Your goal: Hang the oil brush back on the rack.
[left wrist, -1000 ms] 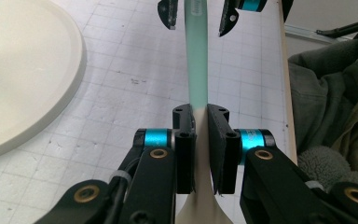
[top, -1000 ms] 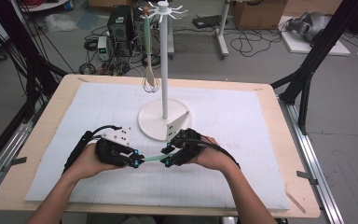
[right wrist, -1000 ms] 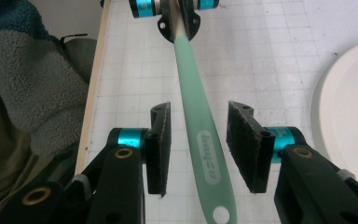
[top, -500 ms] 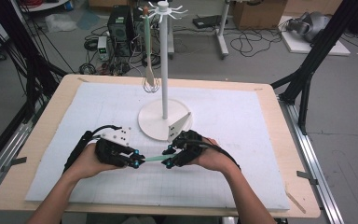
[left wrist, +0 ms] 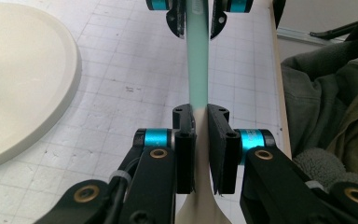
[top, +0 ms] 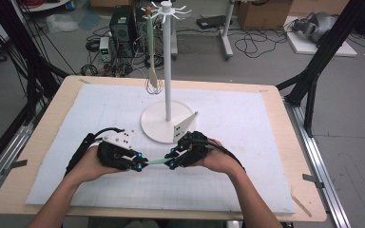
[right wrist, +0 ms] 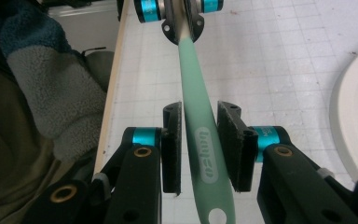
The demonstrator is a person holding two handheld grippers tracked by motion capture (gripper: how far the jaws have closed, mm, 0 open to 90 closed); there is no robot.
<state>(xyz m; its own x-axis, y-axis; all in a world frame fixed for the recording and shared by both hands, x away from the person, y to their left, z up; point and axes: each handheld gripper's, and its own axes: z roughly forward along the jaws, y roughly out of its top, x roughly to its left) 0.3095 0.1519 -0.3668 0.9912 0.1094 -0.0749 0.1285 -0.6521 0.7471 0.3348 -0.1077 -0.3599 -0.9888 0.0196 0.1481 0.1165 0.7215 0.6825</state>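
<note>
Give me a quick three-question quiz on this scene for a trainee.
1. True or false: the left gripper is shut on the mint-handled utensil.
2. What hangs on the white stand? A whisk, B mug, C towel.
3. Which gripper has the utensil's hanging-hole end?
Key: 1 true. 2 A, the whisk. 3 The right gripper; its jaws have just been closing around the handle, with a gap at one pad.
</note>
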